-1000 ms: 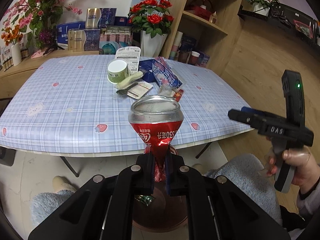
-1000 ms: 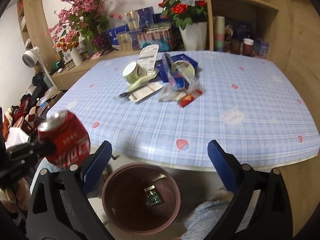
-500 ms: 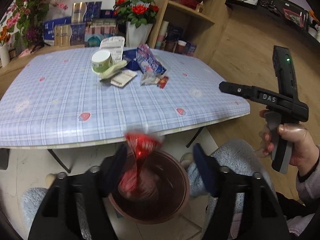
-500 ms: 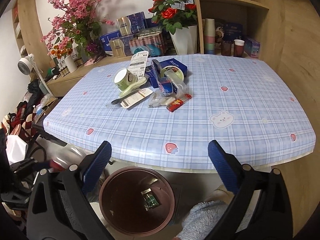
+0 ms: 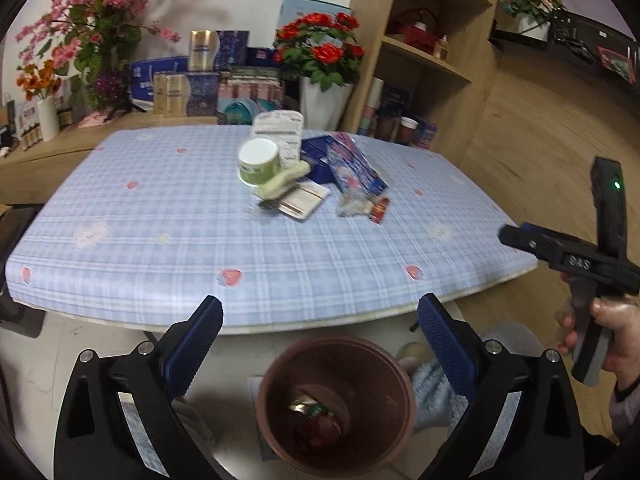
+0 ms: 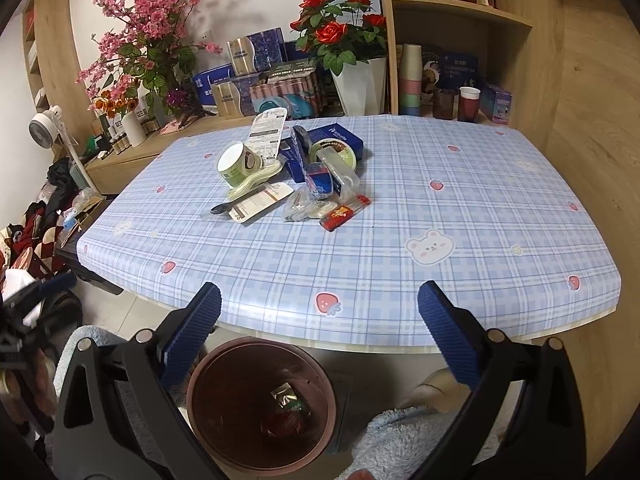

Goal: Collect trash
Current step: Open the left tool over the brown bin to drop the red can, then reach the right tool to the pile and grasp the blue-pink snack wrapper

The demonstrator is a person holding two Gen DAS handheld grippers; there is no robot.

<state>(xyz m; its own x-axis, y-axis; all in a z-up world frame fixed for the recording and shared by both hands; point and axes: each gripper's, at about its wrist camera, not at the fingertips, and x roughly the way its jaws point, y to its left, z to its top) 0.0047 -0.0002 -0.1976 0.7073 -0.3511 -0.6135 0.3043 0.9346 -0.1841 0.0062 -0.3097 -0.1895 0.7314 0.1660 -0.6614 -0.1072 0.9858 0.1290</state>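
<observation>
Floor bin (image 5: pixel 404 392) now holds red can (image 5: pixel 320 426); left gripper (image 5: pixel 320 312) jaws just opened, empty; right gripper (image 6: pixel 320 312) spread.

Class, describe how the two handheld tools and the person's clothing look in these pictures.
Both tools have black frames with silver bolts and ribbed blue pads: left tool, right tool. From the side, the right tool shows white lettering, a grey trigger and a green light. A grey cuff shows at the wrist.

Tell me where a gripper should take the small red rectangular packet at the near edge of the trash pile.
Judging from its pose, grip the small red rectangular packet across its narrow width, near the middle. It lies flat on the blue plaid tablecloth, long axis diagonal, so come from above on the open near-right side, away from the clear crumpled wrapper beside it.
</observation>
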